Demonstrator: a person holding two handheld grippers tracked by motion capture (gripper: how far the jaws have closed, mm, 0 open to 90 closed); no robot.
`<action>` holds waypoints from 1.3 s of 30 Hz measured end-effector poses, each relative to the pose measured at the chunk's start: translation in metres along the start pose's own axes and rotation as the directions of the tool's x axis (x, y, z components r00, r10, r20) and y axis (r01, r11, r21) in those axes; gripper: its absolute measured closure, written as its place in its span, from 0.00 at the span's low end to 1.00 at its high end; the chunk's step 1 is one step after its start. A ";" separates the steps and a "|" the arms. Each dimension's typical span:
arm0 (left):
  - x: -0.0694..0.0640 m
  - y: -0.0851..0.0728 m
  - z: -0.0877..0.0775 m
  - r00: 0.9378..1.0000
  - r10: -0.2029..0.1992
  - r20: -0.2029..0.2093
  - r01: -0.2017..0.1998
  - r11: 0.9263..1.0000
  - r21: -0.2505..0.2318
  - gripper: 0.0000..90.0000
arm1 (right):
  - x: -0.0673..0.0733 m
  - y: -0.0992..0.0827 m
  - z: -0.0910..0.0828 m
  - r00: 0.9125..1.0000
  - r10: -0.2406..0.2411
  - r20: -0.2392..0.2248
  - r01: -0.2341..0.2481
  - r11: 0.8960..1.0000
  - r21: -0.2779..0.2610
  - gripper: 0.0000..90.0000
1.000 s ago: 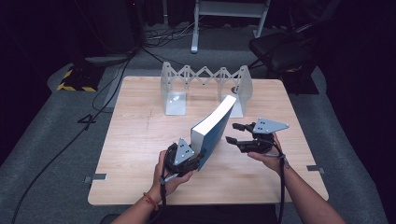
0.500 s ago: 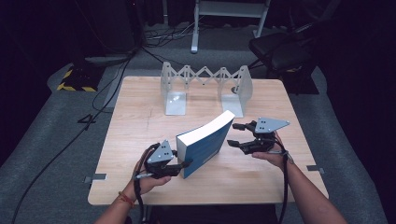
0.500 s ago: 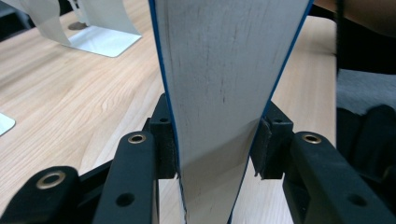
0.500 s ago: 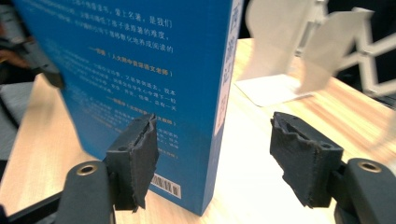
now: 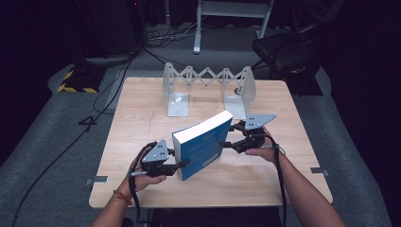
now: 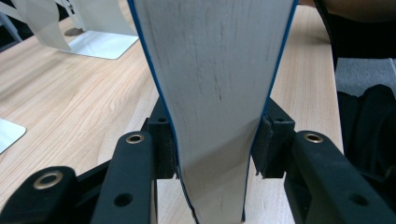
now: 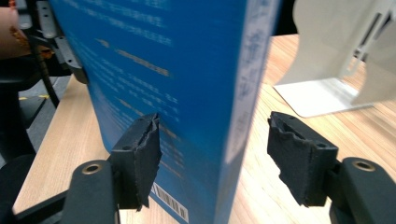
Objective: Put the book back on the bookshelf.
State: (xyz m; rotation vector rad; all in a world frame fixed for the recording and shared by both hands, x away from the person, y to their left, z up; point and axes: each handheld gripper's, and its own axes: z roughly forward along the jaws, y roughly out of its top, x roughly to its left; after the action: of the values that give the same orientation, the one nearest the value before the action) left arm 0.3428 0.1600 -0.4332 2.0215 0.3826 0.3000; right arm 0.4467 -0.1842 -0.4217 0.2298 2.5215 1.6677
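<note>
A thick blue book (image 5: 203,144) stands on its long edge near the middle of the wooden table (image 5: 142,118), white page block facing the left hand. My left gripper (image 5: 183,164) is shut on its near end: in the left gripper view both pads (image 6: 268,144) press the covers of the book (image 6: 215,70). My right gripper (image 5: 228,137) straddles the spine end. Its jaws have just been closing with the book (image 7: 163,60) between them. One pad (image 7: 144,154) lies at the cover; the other (image 7: 299,154) stands clear of the spine.
A white metal expanding book rack (image 5: 208,87) stands at the back of the table, its base plates visible in the gripper views (image 6: 100,44) (image 7: 327,88). Cables trail from both grippers over the front edge. A dark chair (image 5: 283,52) stands behind the table.
The book has swung from standing tall down onto its long edge, and the left hand has drawn leftward with it. The right gripper has moved in around the book's spine end.
</note>
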 end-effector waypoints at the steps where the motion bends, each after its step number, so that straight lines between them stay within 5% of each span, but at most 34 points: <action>1: 0.000 -0.001 0.000 1.000 -0.005 -0.002 0.005 1.000 -0.003 0.65 | 0.000 0.001 0.002 1.000 -0.007 -0.013 0.007 1.000 0.003 0.42; 4: -0.001 -0.005 0.001 0.999 0.006 -0.050 -0.005 1.000 0.026 0.59 | 0.001 0.002 0.008 1.000 -0.020 -0.015 0.020 1.000 0.010 0.45; 11: 0.003 -0.010 -0.003 0.994 -0.035 -0.101 0.039 0.999 0.034 0.57 | 0.000 -0.001 -0.001 0.998 -0.028 -0.048 0.028 1.000 0.010 0.58; 14: 0.012 -0.011 -0.002 0.991 -0.114 -0.064 0.114 0.993 -0.009 0.59 | 0.008 -0.001 -0.010 0.995 -0.062 -0.079 0.063 0.998 0.020 0.64; 20: 0.018 0.002 0.011 0.995 -0.095 -0.024 0.094 0.996 -0.004 0.61 | 0.024 -0.009 -0.030 0.997 -0.064 -0.045 0.065 0.998 0.016 0.68; 29: 0.027 0.032 0.066 0.994 -0.068 0.090 0.066 0.998 0.015 0.56 | 0.040 -0.029 -0.086 0.998 -0.026 0.056 0.024 0.999 0.034 0.70; 34: 0.031 0.039 0.087 0.995 -0.072 0.061 0.071 0.997 0.016 0.45 | 0.042 -0.039 -0.098 0.996 0.013 0.085 -0.013 1.000 -0.003 0.70; 39: 0.029 0.034 0.085 0.997 -0.069 0.046 0.069 0.998 0.009 0.44 | 0.040 -0.043 -0.098 0.996 0.033 0.086 -0.031 0.999 -0.028 0.69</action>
State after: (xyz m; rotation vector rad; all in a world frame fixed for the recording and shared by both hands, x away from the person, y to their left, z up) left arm 0.4054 0.0873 -0.4400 2.0141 0.4237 0.2089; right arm 0.3873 -0.2814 -0.4231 0.3340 2.4446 1.6635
